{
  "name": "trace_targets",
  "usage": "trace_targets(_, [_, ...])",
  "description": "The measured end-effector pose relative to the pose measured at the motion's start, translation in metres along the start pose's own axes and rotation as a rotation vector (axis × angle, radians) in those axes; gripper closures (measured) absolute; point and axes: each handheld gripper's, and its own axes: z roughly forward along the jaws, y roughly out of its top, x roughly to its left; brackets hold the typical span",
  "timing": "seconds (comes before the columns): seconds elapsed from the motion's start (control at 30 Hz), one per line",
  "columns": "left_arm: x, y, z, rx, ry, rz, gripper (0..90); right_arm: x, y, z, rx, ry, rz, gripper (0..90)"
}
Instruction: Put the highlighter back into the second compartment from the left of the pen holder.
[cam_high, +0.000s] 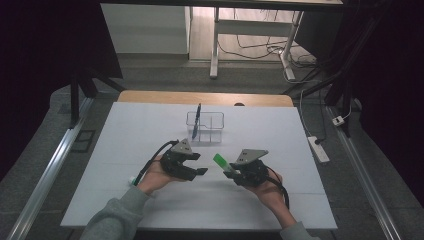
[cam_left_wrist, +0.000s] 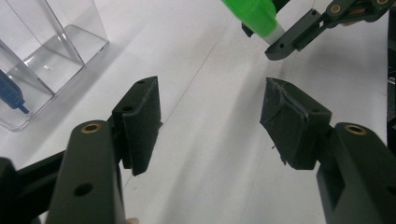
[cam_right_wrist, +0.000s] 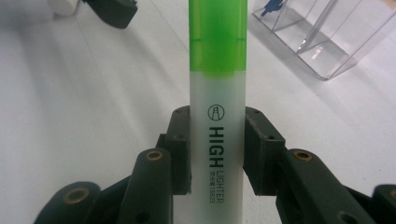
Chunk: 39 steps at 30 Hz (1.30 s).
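A green-capped highlighter (cam_right_wrist: 217, 56) with a white barrel stands between the pads of my right gripper (cam_right_wrist: 217, 149), which is shut on the barrel. In the high view the highlighter (cam_high: 220, 161) juts up and left from the right gripper (cam_high: 231, 172). My left gripper (cam_left_wrist: 210, 121) is open over the bare white board, nothing between its pads. It sits just left of the highlighter's cap (cam_left_wrist: 252, 14). In the high view the left gripper (cam_high: 200, 164) points toward the right one. A clear plastic organizer (cam_high: 205, 127) stands behind both, with a blue pen (cam_high: 197, 118) upright in it.
The white board (cam_high: 150, 135) covers a wooden table whose far edge (cam_high: 205, 98) shows behind the organizer. The organizer's clear walls (cam_left_wrist: 51, 51) are close on the left gripper's left. A power strip (cam_high: 318, 148) lies on the floor to the right.
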Motion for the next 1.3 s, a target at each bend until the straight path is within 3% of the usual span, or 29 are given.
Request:
trace_targets(0.2, [0.001, -0.005, -0.006, -0.002, 0.015, -0.011, 36.9, -0.002, 0.0, -0.004, -0.036, -0.015, 0.02, 66.0])
trace_targets(0.33, [0.003, -0.014, -0.016, -0.009, 0.047, -0.028, 37.0, -0.004, 0.0, -0.006, -0.059, -0.031, 0.038, 66.0])
trace_targets(0.87, [-0.001, -0.061, -0.06, -0.058, 0.185, -0.095, 37.4, -0.006, -0.001, -0.011, -0.081, -0.055, 0.059, 65.9])
trace_targets(1.07, [-0.001, -0.086, -0.083, -0.099, 0.25, -0.154, 36.9, -0.007, 0.002, -0.011, -0.098, -0.06, 0.071, 65.9])
trace_targets(1.3, [0.001, -0.111, -0.097, -0.094, 0.288, -0.193, 37.0, -0.01, 0.002, -0.011, -0.11, -0.07, 0.085, 65.9])
